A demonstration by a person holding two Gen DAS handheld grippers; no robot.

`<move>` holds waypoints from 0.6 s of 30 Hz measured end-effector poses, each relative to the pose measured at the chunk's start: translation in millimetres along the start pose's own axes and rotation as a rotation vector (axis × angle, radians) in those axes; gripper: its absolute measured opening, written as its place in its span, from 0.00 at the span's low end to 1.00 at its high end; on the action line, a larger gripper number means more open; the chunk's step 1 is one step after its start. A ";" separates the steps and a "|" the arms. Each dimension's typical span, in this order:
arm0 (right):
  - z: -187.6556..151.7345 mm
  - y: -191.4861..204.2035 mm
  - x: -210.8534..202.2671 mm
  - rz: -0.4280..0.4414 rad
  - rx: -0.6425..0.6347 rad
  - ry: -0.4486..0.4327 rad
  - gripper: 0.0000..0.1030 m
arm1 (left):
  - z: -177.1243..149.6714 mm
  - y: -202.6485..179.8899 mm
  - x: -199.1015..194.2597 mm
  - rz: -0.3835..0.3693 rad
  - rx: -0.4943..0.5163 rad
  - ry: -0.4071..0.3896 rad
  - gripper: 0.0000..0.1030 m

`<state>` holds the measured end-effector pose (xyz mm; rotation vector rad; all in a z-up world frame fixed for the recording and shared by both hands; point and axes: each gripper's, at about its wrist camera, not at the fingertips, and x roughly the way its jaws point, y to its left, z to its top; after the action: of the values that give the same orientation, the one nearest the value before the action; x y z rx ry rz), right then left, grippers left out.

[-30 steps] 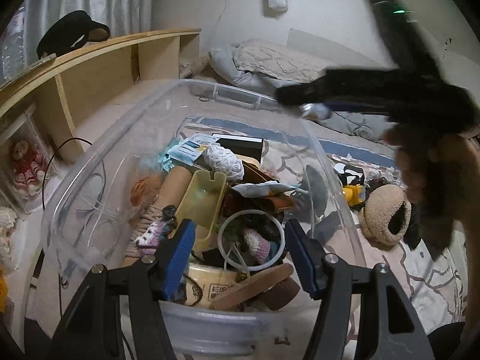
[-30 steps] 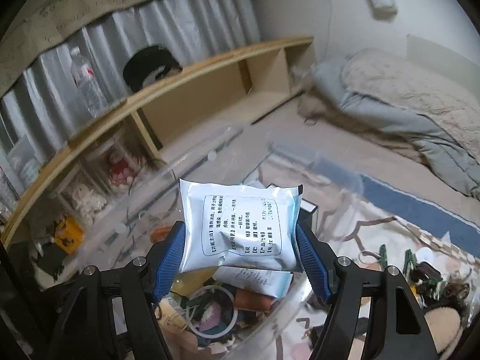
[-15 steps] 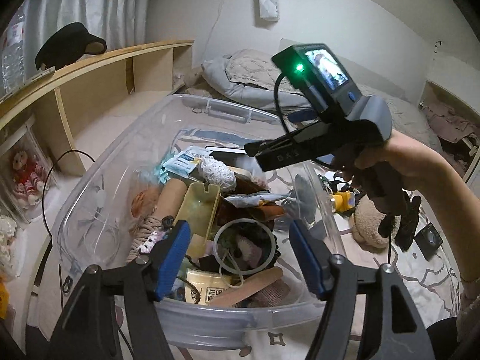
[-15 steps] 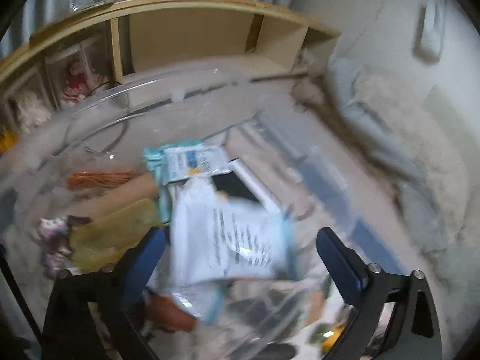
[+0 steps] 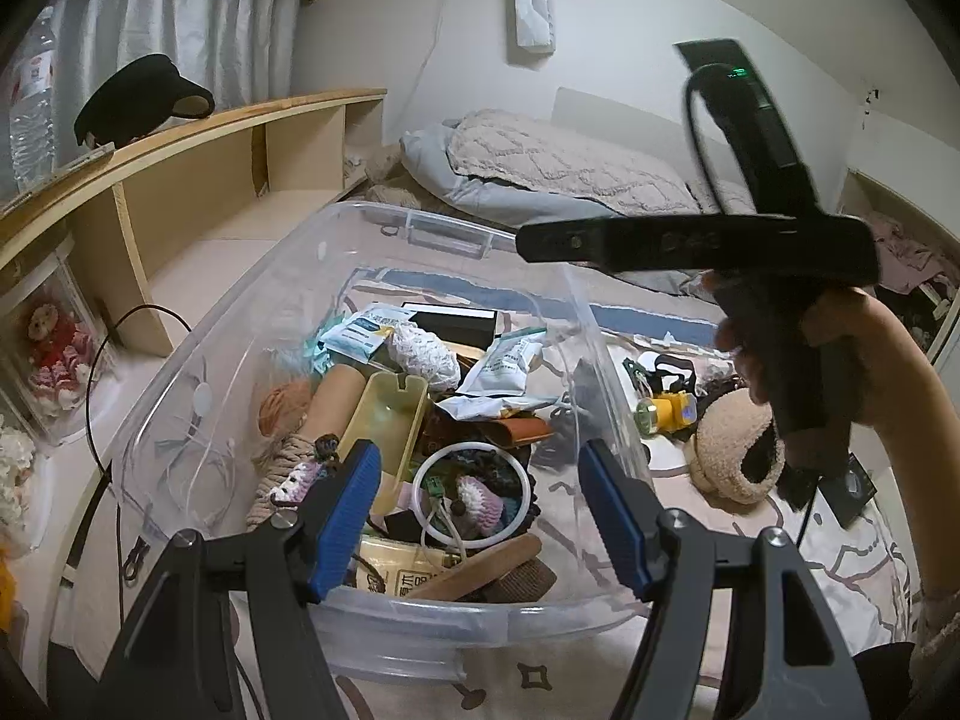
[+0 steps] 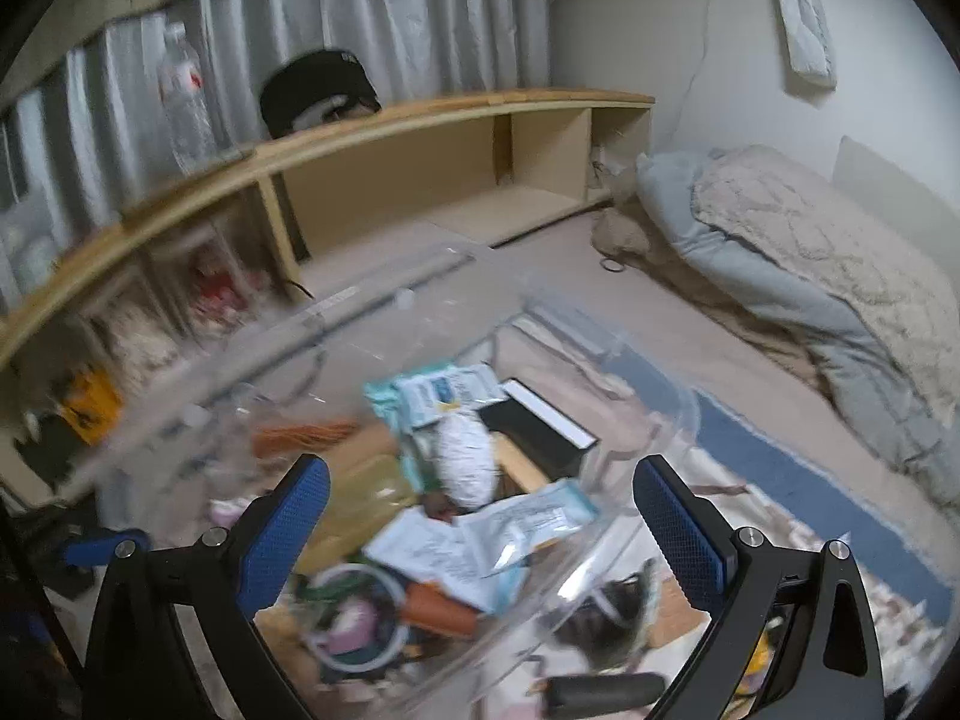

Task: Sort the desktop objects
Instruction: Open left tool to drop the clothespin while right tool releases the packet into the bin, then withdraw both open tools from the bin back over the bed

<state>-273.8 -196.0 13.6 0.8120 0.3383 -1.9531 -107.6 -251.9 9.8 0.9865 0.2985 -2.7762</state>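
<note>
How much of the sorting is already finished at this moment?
Mostly done: the clear plastic bin is heaped with items, a white printed pouch on top. Nothing is in hand; the left gripper and right gripper have empty, open jaws. Left: the yellow toy and beige fluffy slipper outside.

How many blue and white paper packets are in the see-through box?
3 show: one packet at the back, one packet leaning in the middle, one packet flat beneath it. More may be buried.
</note>
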 end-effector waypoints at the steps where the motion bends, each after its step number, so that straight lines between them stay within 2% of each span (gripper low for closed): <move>1: -1.2 0.4 -3.7 0.028 0.023 -0.005 0.99 | -0.1 -0.4 -1.1 0.001 0.000 -0.001 0.66; 6: -8.6 2.3 -18.5 0.117 0.109 -0.024 0.99 | 0.4 -4.6 -8.5 0.004 0.002 -0.010 0.66; 12: -23.3 8.7 -38.1 0.123 0.137 -0.056 0.99 | 0.4 -11.9 -19.7 0.008 0.008 -0.027 0.66; 15: -32.1 8.4 -47.4 0.108 0.151 -0.075 1.00 | 0.5 -15.1 -26.5 0.007 0.004 -0.041 0.79; 18: -41.4 5.5 -56.7 0.087 0.163 -0.094 1.00 | 0.6 -19.1 -34.2 0.013 0.007 -0.061 0.84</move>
<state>-234.4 -138.1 21.3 0.8220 0.0871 -1.9478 -86.4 -230.1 34.5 0.9000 0.2734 -2.7909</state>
